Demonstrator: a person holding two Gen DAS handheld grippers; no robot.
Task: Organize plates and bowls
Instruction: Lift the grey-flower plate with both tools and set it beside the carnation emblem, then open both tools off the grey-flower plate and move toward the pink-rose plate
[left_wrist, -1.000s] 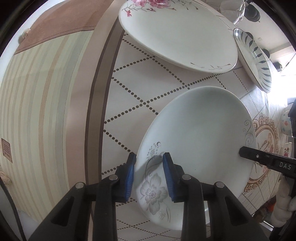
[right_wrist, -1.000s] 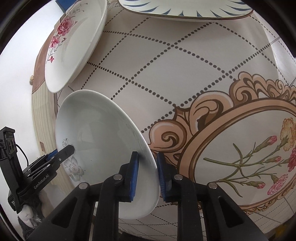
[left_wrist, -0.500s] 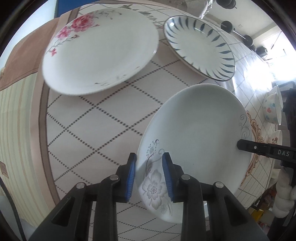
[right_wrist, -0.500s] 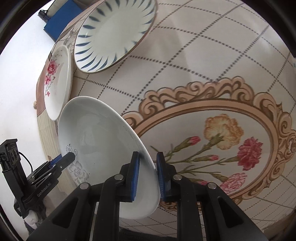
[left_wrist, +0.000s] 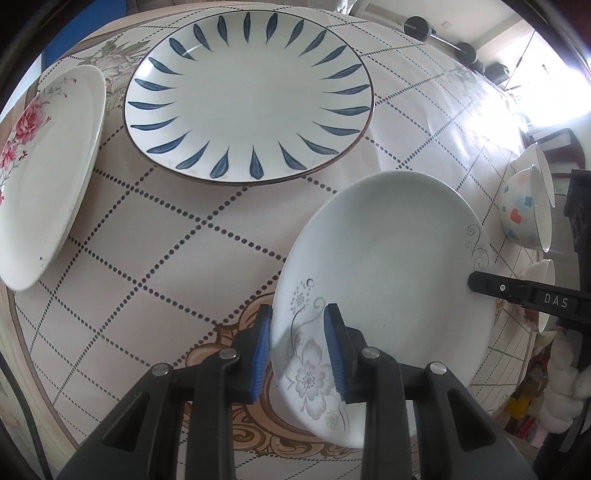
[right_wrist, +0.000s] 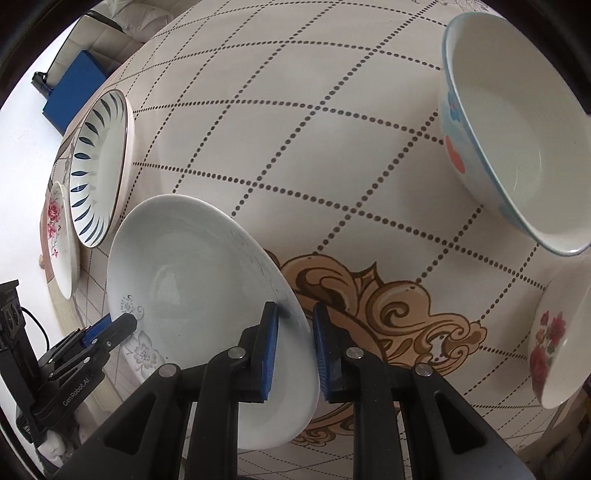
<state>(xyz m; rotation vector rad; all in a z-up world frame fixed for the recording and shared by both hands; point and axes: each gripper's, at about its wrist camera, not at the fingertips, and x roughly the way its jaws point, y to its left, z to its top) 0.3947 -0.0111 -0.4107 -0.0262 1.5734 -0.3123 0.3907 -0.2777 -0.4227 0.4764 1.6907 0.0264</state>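
Both grippers hold the same grey-flower plate (left_wrist: 388, 266), lifted clear of the tabletop (left_wrist: 177, 236) and tilted. Left gripper (left_wrist: 297, 350): jaws pinching the plate's near rim by the grey flower print, one blue pad on the face, the other under the rim. Right gripper (right_wrist: 294, 345): jaws pinching the opposite rim, pads either side of the edge (in the left view its black finger, marked "DAS", shows at the plate's right edge).

Plate sits near-right in the left wrist view, over the tan scroll pattern of the cloth. In the right wrist view it's at (right_wrist: 192, 277), w/ the left gripper visible at lower left (right_wrist: 110, 328).

Other dishes, all resting on the tabletop:
- blue-leaf plate (left_wrist: 247, 99), far centre in the left view, apart from the held plate; also at (right_wrist: 99, 170).
- pink-rose plate (left_wrist: 44, 166), far left, just beside the blue-leaf plate; a sliver at (right_wrist: 59, 236).
- spotted bowl (right_wrist: 517, 136), far right in the right view, blue rim, red and blue spots outside; also at (left_wrist: 528, 210).
- rose bowl (right_wrist: 557, 336), near right, just beside the spotted bowl (only partly in frame).
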